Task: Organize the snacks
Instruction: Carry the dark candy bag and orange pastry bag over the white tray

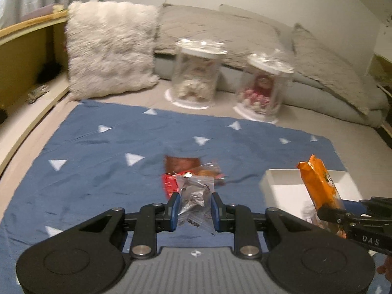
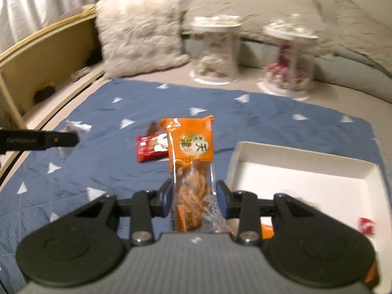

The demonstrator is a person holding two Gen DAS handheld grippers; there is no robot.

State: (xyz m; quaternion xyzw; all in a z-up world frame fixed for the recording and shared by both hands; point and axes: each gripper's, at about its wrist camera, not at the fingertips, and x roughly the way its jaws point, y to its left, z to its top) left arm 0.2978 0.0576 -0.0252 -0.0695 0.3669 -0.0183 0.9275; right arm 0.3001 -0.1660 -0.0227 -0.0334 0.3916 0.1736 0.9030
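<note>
Left gripper [image 1: 194,204]: jaws narrow, blue pads clamped on a crinkled silver-and-clear snack packet [image 1: 193,196], held clear above the blue cloth with white triangles [image 1: 98,171].

Right gripper [image 2: 193,196]: jaws a little wider, gripping an upright orange wrapper of twisted biscuits [image 2: 191,161] by its lower half.

Shallow white rectangular tray [image 2: 306,171] lies just right of the right gripper; a small red-and-white sweet [image 2: 366,225] sits in it.

Red snack packet [image 2: 152,147] and a brown one [image 1: 182,164] lie mid-cloth, ahead.

Cloth open to the left. Two clear lidded jars [image 1: 196,73] and a shaggy white cushion [image 1: 110,49] stand well beyond the far edge.
</note>
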